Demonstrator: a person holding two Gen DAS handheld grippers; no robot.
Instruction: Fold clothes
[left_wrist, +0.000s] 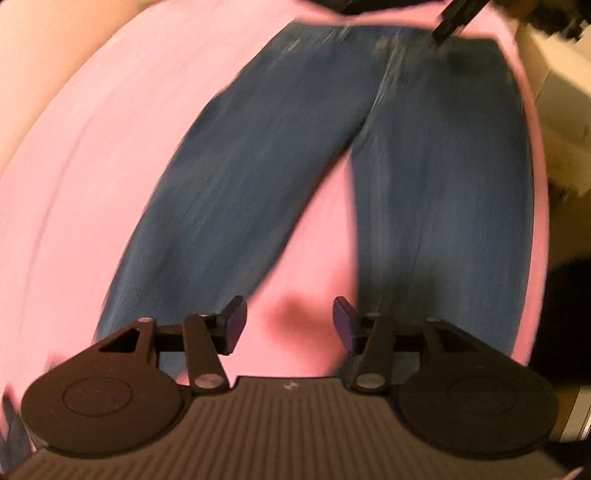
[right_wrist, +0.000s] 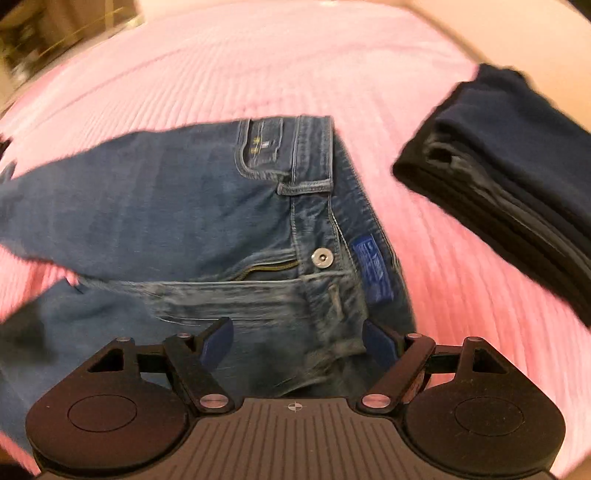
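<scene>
Blue jeans (left_wrist: 424, 192) lie flat on a pink bedspread (left_wrist: 92, 166), both legs running toward the camera in the left wrist view. My left gripper (left_wrist: 290, 325) hovers over the pink gap between the two legs, jaws apart with nothing between them. In the right wrist view the jeans' waistband, metal button and blue label (right_wrist: 321, 236) lie just ahead. My right gripper (right_wrist: 299, 345) stands wide open above the fly and front pocket area, nothing between its pads. Both views are motion-blurred.
A stack of folded dark clothes (right_wrist: 509, 166) sits on the pink bedspread (right_wrist: 258, 66) to the right of the waistband. A dark object (left_wrist: 454, 18) pokes in at the far edge. Cardboard-coloured clutter (left_wrist: 561, 110) lies beyond the bed's right side.
</scene>
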